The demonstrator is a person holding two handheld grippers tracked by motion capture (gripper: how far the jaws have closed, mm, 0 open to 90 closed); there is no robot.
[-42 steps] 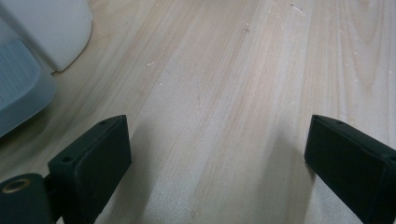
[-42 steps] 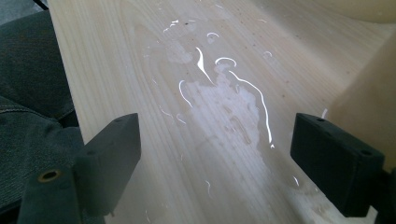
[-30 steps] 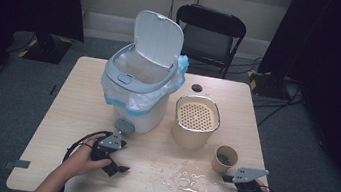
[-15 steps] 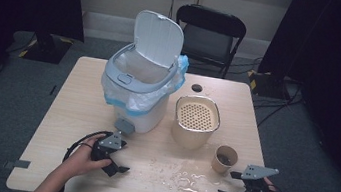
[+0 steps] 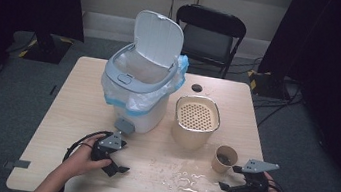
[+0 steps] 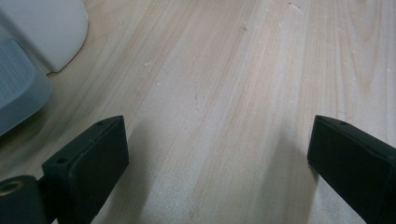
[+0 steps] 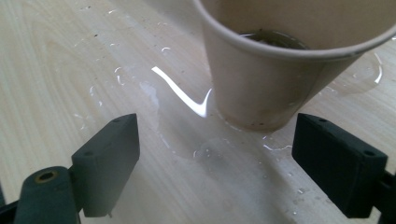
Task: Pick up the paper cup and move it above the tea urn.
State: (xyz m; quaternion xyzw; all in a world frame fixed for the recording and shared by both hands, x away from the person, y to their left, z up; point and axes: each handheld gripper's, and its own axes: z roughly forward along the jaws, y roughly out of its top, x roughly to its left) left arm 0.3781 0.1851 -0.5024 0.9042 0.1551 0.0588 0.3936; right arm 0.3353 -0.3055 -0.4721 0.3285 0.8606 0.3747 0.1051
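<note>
- we hold the right gripper (image 5: 227, 187) low over the table (image 5: 70, 112), just short of the paper cup (image 5: 225, 158), which we take as our landmark
- in the right gripper view the paper cup (image 7: 275, 70) stands upright just ahead of the two black jaws, nearer the right-hand jaw than the other, and touches neither
- those jaws stand wide apart with only wet wood between them; the right gripper (image 7: 215, 161) grips nothing
- a little dark liquid (image 7: 275, 38) sits in the bottom of the cup
- a puddle of spilled water (image 5: 186, 181) lies on the table just left of the cup in the high view, and in the right gripper view the water (image 7: 187, 98) runs up to the cup's foot
- just behind the cup stands the beige container (image 5: 196, 122) with its perforated lid, near but apart from the cup
- left of that container, farther from the cup, is the white bin (image 5: 140, 97) with its lid tipped up and a clear bag with a blue edge lining its rim
- our left gripper (image 5: 118, 168) rests well to the left of the cup, in front of the bin and beyond the puddle
- in the left gripper view its jaws are spread wide over bare wood with nothing between them; the left gripper (image 6: 217, 154) has the bin's foot pedal (image 6: 18, 93) at its left edge
- a small dark hole (image 5: 197, 87) in the tabletop lies behind the container, well away from the cup
- a black folding chair (image 5: 210, 31) stands beyond the far edge of the table, far behind the cup
</note>
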